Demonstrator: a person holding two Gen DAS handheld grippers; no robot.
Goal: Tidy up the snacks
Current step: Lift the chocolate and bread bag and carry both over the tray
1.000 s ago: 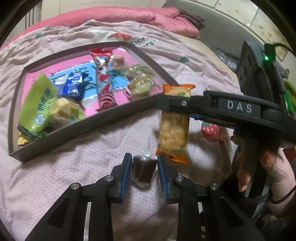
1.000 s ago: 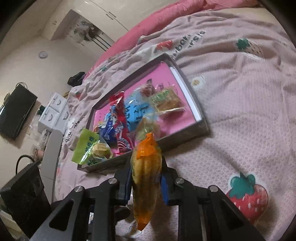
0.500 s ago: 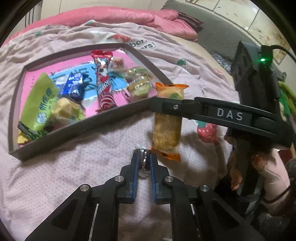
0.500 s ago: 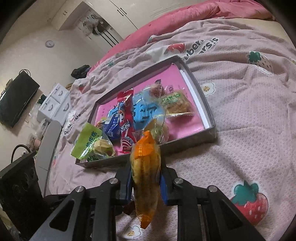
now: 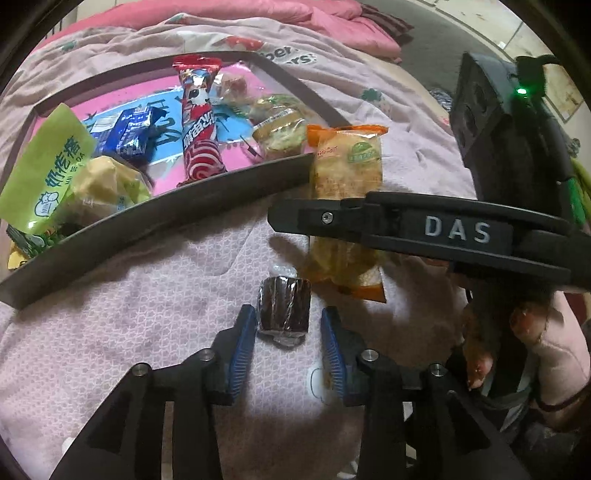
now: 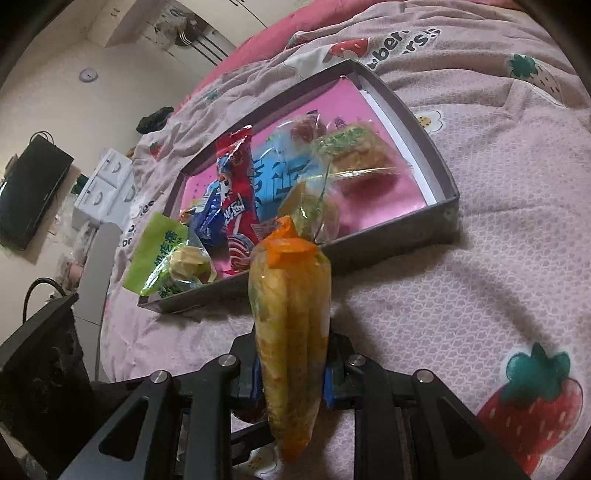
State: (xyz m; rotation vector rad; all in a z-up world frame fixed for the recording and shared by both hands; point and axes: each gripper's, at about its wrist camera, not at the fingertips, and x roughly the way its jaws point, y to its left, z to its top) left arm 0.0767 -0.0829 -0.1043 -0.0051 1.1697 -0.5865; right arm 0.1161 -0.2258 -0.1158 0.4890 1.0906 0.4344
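A small dark brown wrapped snack [image 5: 284, 309] lies on the pink bedspread between the blue pads of my left gripper [image 5: 289, 343], which is open and not touching it. My right gripper [image 6: 291, 373] is shut on an orange-ended cracker packet [image 6: 290, 332], held above the bed just in front of the grey box [image 6: 436, 218]; the packet also shows in the left wrist view [image 5: 345, 184], clamped under the right gripper's finger. The box [image 5: 155, 218] holds several snacks: a green packet [image 5: 44, 166], a blue one [image 5: 127, 133], a red one [image 5: 197, 122].
The pink strawberry-print bedspread [image 6: 517, 258] covers the bed all around. A pink duvet [image 5: 221, 11] lies at the far end. A black device [image 6: 33, 373] stands at the left, with white drawers [image 6: 99, 184] and a TV [image 6: 29, 192] beyond.
My left gripper, shut half a second ago, has opened, and the brown snack now lies free between its pads. The right gripper has carried the cracker packet a little closer to the box.
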